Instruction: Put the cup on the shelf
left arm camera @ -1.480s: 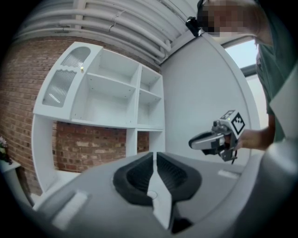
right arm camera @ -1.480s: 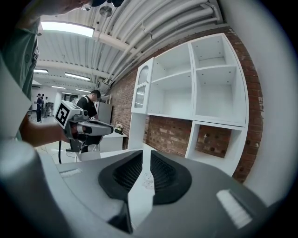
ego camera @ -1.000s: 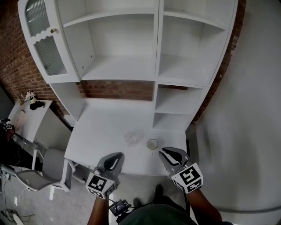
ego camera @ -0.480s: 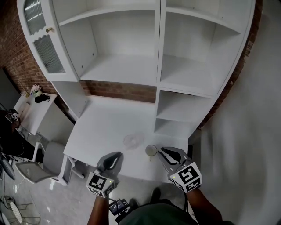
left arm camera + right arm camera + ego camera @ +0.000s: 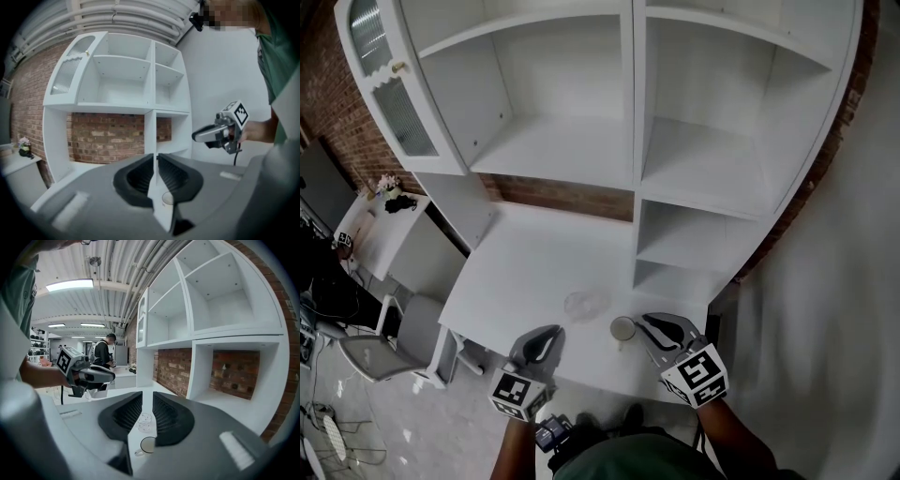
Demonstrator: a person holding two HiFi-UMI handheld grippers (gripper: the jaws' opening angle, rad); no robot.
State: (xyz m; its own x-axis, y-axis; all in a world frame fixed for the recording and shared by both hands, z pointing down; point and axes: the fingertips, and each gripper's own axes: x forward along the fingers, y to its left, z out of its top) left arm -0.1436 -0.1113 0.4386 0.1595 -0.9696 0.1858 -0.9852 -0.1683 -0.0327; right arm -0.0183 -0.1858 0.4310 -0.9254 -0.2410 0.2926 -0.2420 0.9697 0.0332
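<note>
A small white cup [image 5: 623,328] stands upright near the front edge of the white desk [image 5: 525,272]. It also shows low between the jaws in the right gripper view [image 5: 148,445] and the left gripper view [image 5: 167,198]. My right gripper [image 5: 651,322] hovers just right of the cup; its jaws are opening, a narrow gap shows, and nothing is between them. The left gripper [image 5: 551,330] hangs over the desk's front edge, left of the cup, shut and empty. The white shelf unit [image 5: 572,150] rises behind the desk with bare shelves.
A clear glass [image 5: 584,303] stands just left of and behind the cup. The cabinet's glass-paned door [image 5: 389,84] is swung open at the upper left. A side table [image 5: 389,211] and a grey chair [image 5: 380,352] stand to the left. A person [image 5: 107,350] stands far off.
The view has swung a little, so the shelf unit sits further right and fills more of the frame. The cup now lies closer to the right gripper's tip. Both grippers keep their places.
</note>
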